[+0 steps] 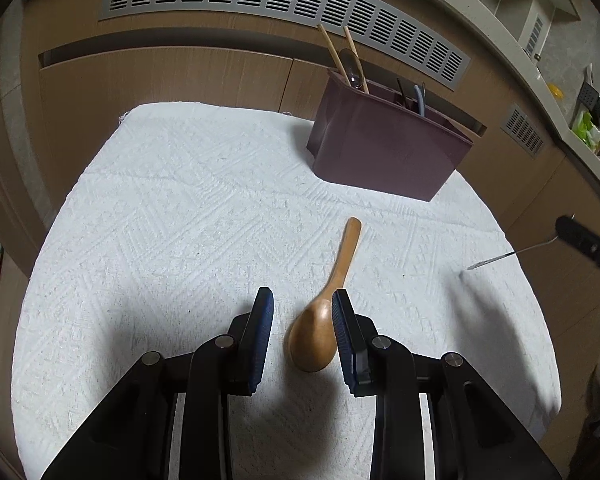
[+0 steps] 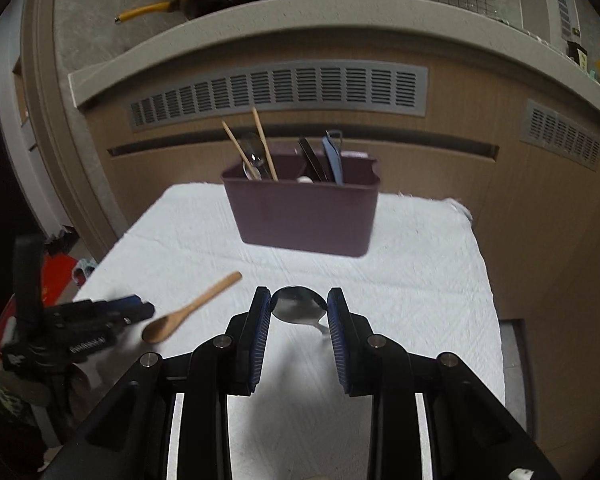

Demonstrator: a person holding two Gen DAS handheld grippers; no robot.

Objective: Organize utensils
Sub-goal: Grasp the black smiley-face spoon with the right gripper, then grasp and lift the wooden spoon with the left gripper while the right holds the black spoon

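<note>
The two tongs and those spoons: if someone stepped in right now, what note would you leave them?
Left tongs: open, bowl of the wooden spoon between the pads, spoon lying on the white cloth.
Right tongs: shut on the metal spoon, gripped by its bowl above the cloth.
Purple caddy: at the far edge of the cloth, already holding chopsticks and several other utensils.
Left to do: put the metal spoon in the caddy, then pick up the wooden spoon and put it in too.
</note>
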